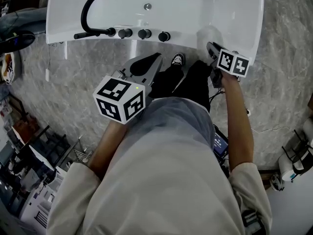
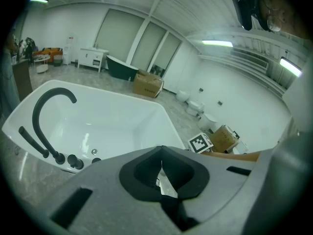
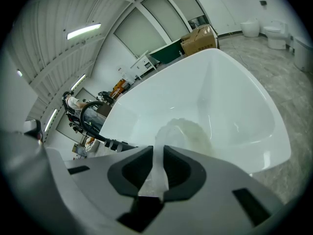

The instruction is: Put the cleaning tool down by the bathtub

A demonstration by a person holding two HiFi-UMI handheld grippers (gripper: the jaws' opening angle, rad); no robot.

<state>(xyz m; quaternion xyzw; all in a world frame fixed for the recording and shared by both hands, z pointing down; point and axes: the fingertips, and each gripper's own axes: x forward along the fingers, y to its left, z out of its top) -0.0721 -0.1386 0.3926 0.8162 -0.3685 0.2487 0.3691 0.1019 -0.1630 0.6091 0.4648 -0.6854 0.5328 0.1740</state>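
The white bathtub (image 1: 234,13) lies just ahead of me, with a black arched faucet (image 1: 90,9) and black knobs (image 1: 144,34) on its near rim. My right gripper (image 1: 214,52) hangs over the tub's right end, shut on the cleaning tool. In the right gripper view the tool's pale, translucent handle (image 3: 155,173) runs between the jaws of the right gripper (image 3: 155,153), and its white fluffy head (image 3: 183,133) hangs over the tub's basin (image 3: 234,97). My left gripper (image 1: 157,58) hovers over the floor in front of the tub, shut and holding nothing (image 2: 161,168).
Grey marbled floor (image 1: 83,82) surrounds the tub. A person's shoe (image 1: 178,59) is close to the tub's front wall. Metal racks (image 1: 29,146) stand at the lower left. Cardboard boxes (image 2: 148,84) and toilets (image 2: 195,104) stand further off.
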